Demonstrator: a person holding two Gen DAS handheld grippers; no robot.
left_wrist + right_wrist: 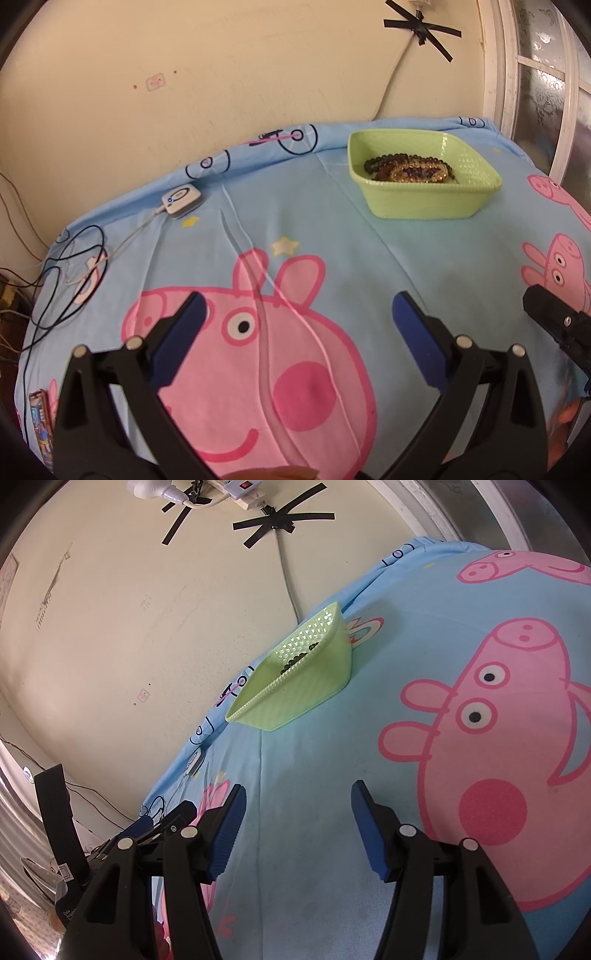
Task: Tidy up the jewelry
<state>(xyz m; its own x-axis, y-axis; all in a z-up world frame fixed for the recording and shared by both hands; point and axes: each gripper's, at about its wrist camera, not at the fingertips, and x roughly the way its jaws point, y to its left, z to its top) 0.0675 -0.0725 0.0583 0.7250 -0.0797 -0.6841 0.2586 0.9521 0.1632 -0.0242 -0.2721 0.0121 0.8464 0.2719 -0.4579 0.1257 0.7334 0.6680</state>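
A light green plastic basket sits near the far edge of the table. Several dark and amber bead bracelets lie piled inside it. My left gripper is open and empty, low over the cloth, well short of the basket. The basket also shows in the right wrist view, with a few dark beads visible over its rim. My right gripper is open and empty, also short of the basket. Its black tip shows at the right edge of the left wrist view.
A blue Peppa Pig cloth covers the table. A small white device with a cable and black wires lies at the far left. A cream wall stands behind, with a taped power strip.
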